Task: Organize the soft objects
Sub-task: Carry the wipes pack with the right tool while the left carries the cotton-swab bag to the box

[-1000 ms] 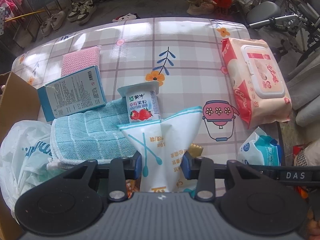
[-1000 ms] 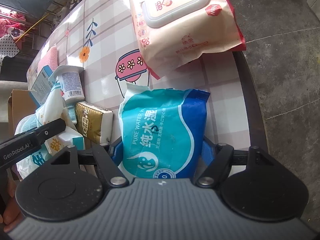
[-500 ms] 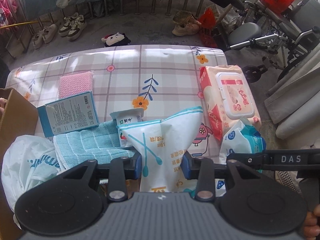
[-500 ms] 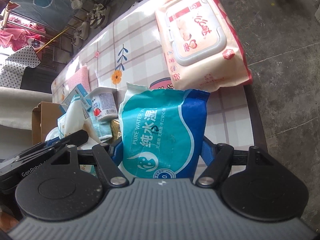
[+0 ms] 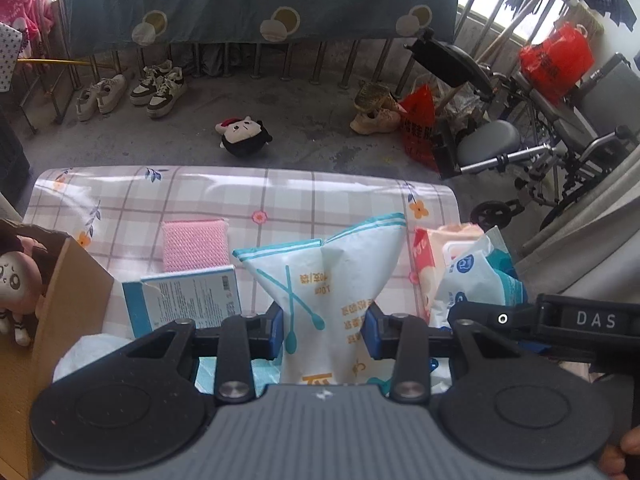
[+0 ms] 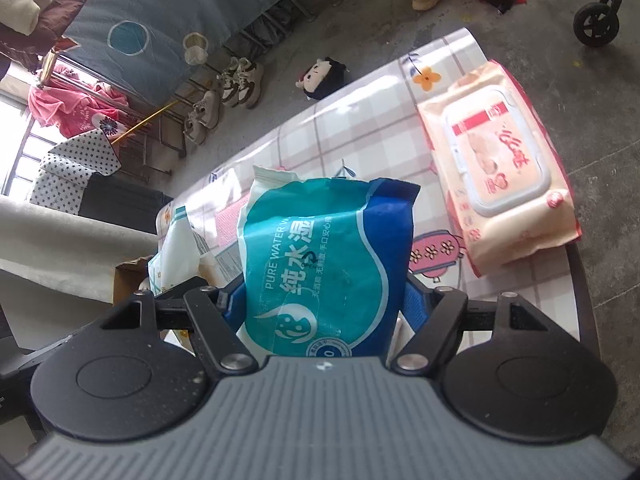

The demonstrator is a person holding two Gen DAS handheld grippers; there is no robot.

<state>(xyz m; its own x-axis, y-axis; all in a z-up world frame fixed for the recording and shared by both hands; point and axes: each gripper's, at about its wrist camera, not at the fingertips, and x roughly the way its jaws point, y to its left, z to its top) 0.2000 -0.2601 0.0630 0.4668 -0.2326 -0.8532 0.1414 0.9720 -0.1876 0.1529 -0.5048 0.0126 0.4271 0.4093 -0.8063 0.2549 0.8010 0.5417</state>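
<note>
Two soft packs are in the air at once, one per gripper. The left gripper (image 5: pixel 325 330) has its blue pads pinched in on the waist of a white swab bag (image 5: pixel 332 276), so the film bunches there and the top fans out wide above the fingers; gripping low and narrow is likely what keeps such a limp bag from sliding out. The right gripper (image 6: pixel 320 304) is closed, less tightly, on the lower sides of a blue wipes pack (image 6: pixel 324 256), which stands upright between the fingers with its crimped end up. Being fuller, it holds its shape without being squeezed thin.

Both packs seem clear of the table (image 5: pixel 280 196), held over its near edge. In the left view the blue pack's top shows just right of the swab bag, so the two grippers are side by side, close together.

Left of the left gripper stands a cardboard box (image 5: pixel 68 292) with a plush toy (image 5: pixel 14 280) at its rim. Since a soft thing already sits there, the box is probably where these packs are meant to go, though that is a guess.

On the table lie a pink sponge (image 5: pixel 194 246) and a blue carton (image 5: pixel 188 298) in front of it, with the big pink wipes pack (image 6: pixel 500 172) flat near the right edge. The rigid carton would reasonably stay behind.
</note>
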